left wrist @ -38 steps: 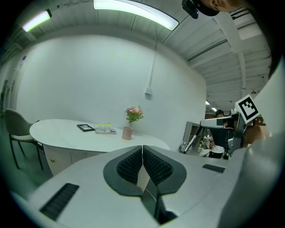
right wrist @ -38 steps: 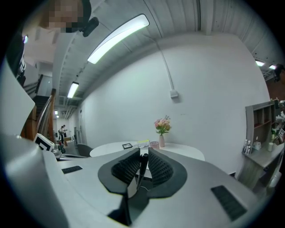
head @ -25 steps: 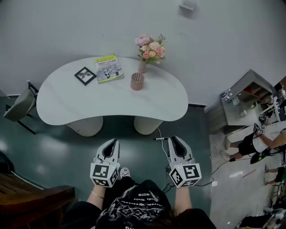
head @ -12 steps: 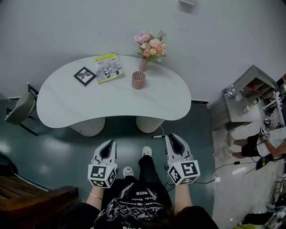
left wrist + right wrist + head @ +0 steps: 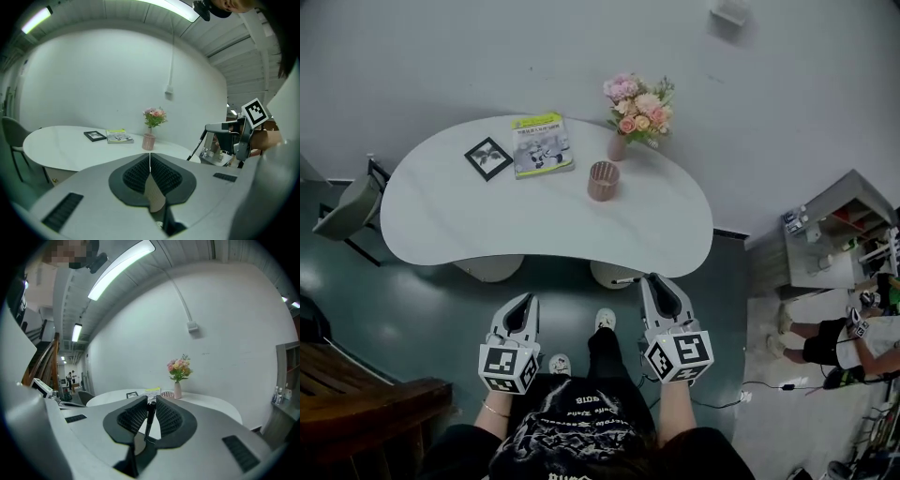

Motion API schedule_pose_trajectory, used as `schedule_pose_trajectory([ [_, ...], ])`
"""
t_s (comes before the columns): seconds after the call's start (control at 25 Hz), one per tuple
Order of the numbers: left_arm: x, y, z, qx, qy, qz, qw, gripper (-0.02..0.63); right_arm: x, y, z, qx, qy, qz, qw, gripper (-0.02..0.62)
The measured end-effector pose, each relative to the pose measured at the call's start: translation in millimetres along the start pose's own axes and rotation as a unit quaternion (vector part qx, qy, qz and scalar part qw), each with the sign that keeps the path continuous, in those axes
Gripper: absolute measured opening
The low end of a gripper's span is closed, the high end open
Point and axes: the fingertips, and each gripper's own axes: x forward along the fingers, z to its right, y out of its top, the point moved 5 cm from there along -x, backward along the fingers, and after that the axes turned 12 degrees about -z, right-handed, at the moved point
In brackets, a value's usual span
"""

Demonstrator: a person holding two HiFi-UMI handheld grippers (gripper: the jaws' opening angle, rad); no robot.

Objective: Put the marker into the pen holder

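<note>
**Marker gripped in right fingers, not yet in pen holder**

Head view: both grippers are held level-ish in front of the person, short of the white table (image 5: 487, 220). The right gripper (image 5: 654, 278) is seen at the table's near edge. The left gripper (image 5: 523, 302) is at its 9 o'clock, over the floor.

Right fingers: closed on the black marker (image 5: 149, 417). It is clamped between the pads and runs along the gap. In the head view its end is seen sticking out of the fingertips toward 9 o'clock.

Left fingers: pressed together, with only a hairline gap. Nothing is held between them.

The pen holder (image 5: 603, 180), a pink ribbed cup, stands upright on the table. It is at 11 o'clock from the right gripper and well apart from the marker.

A vase of flowers (image 5: 623, 141) is placed just beside the holder at its 1 o'clock. A green-topped book (image 5: 542, 145) lies at the holder's 10 o'clock. A black picture frame (image 5: 488, 157) lies just beside the book at its 9 o'clock.
</note>
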Motion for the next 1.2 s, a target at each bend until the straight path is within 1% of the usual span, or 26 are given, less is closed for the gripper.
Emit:
schedule_pose_trajectory([
  [0.12, 21, 12, 4, 0.004, 0.004, -0.003, 1.0000, 0.025, 21, 8, 14, 0.000, 0.017, -0.001, 1.000, 0.080],
  [0.32, 65, 39, 11, -0.012, 0.005, -0.003, 0.9999, 0.025, 58, 24, 53, 0.000, 0.034, -0.013, 0.999, 0.080],
  [0.48, 100, 59, 12, -0.015, 0.017, -0.006, 0.9997, 0.025, 91, 37, 82, 0.001, 0.052, -0.019, 0.998, 0.080],
  [0.8, 164, 94, 27, -0.025, 0.039, -0.002, 0.9989, 0.025, 141, 75, 135, -0.021, 0.094, -0.014, 0.995, 0.080],
  [1.0, 191, 107, 32, -0.034, 0.057, 0.001, 0.9978, 0.025, 162, 89, 161, -0.031, 0.116, -0.015, 0.993, 0.080],
  [1.2, 208, 114, 31, -0.057, 0.077, 0.009, 0.9954, 0.025, 178, 102, 173, -0.046, 0.137, -0.013, 0.989, 0.080],
])
